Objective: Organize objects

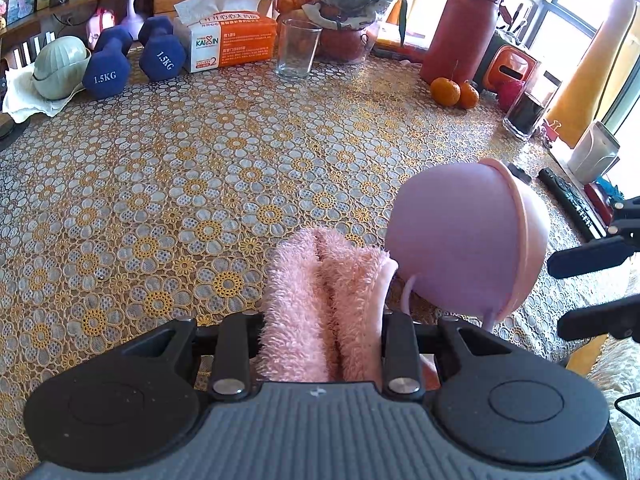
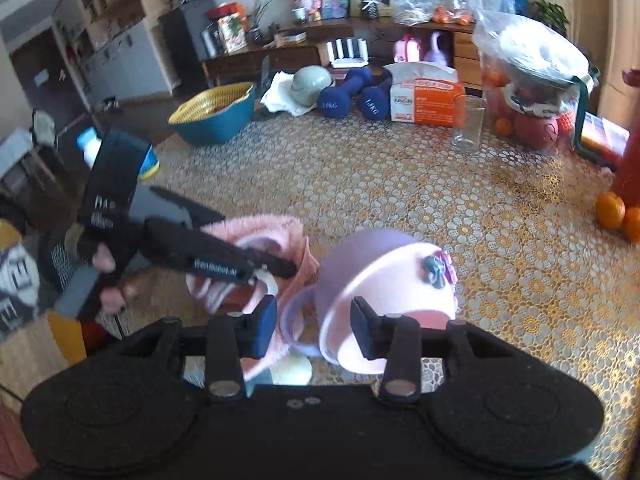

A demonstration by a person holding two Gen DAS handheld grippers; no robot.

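My left gripper [image 1: 320, 320] is shut on a pink fluffy cloth [image 1: 312, 300] that sticks forward past its fingers above the table. In the right wrist view the left gripper [image 2: 280, 268] comes in from the left, held by a hand, with the pink fluffy cloth [image 2: 264, 228] in it. Beside the cloth sits a round lilac item with a pink rim [image 1: 464, 236], tilted, with a small flower ornament [image 2: 440, 270]. Its lilac strap [image 2: 294, 320] loops between the fingers of my right gripper [image 2: 314, 330], which stand apart and press on nothing. The right gripper [image 1: 592, 288] shows at the right edge.
At the table's far side stand two blue dumbbells [image 1: 106, 68], a tissue box [image 1: 228, 40], a clear glass [image 1: 298, 48], a red jug [image 1: 460, 28] and two oranges [image 1: 454, 92]. A black remote [image 1: 572, 204] lies right. A blue bowl [image 2: 214, 114] sits far left.
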